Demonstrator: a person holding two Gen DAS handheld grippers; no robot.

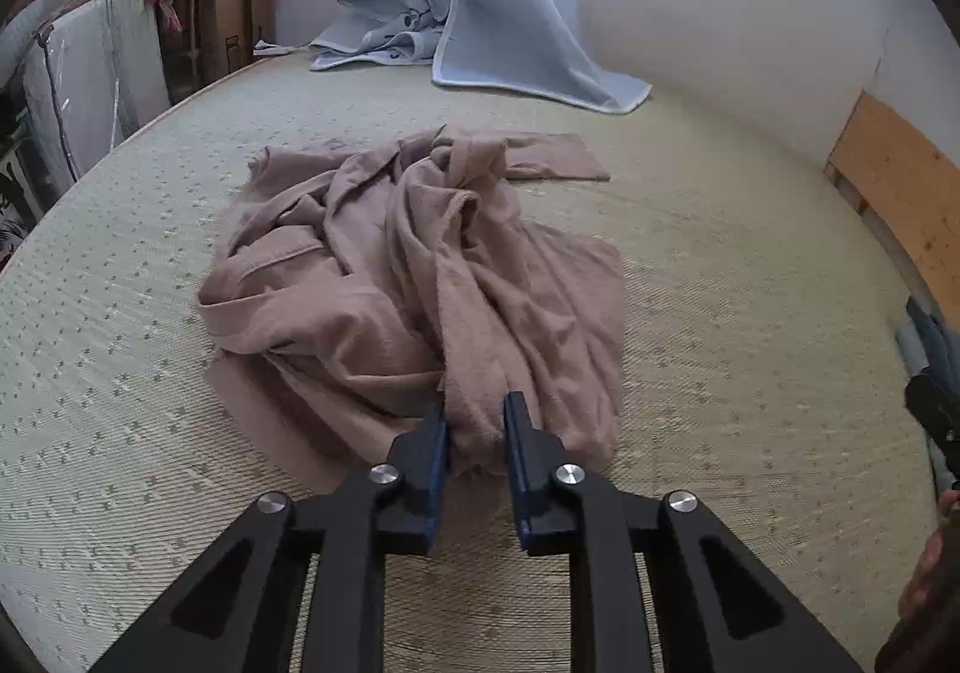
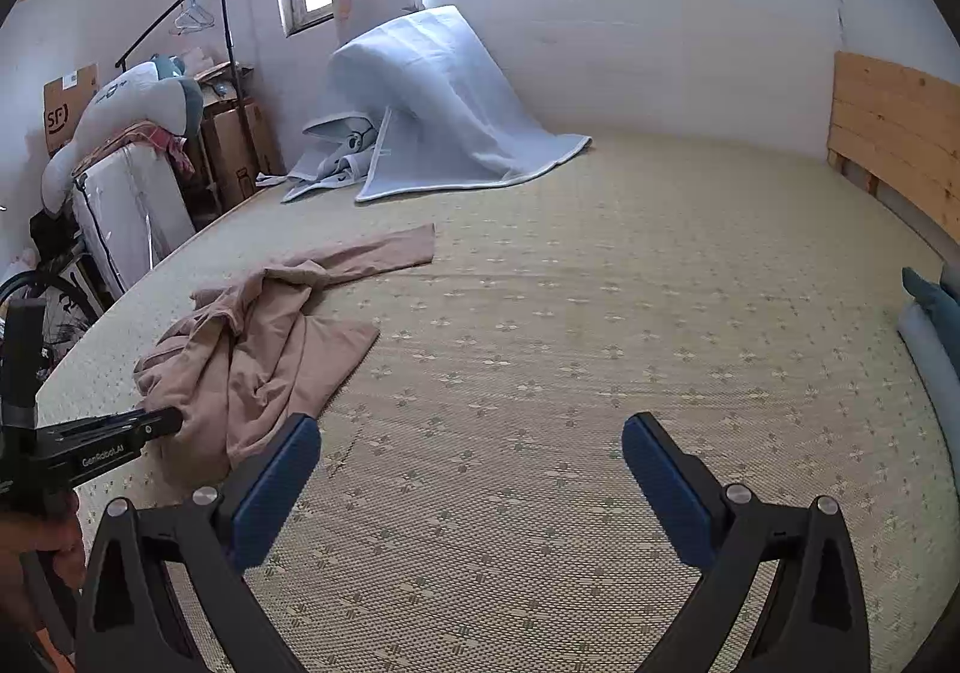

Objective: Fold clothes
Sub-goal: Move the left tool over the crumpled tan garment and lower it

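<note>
Bedroom, woven bed mat [image 2: 540, 313]: a crumpled tan robe [image 1: 408, 277] lies mid-bed. Left gripper [image 1: 475, 433] fingers pinch its hem at 6 o'clock; right gripper [image 2: 471, 463] fingers stand spread, empty. Best grip: hold the edge firm and spread the heap flat.

The near hem of the crumpled garment [image 1: 384, 277] is covered by the left tool [image 1: 475, 421], so the edge gripped cannot be told. In the right wrist view its lower corner is masked by a blue pad [image 2: 273, 487]. What lies under the blue blanket [image 2: 444, 103] is hidden.
</note>
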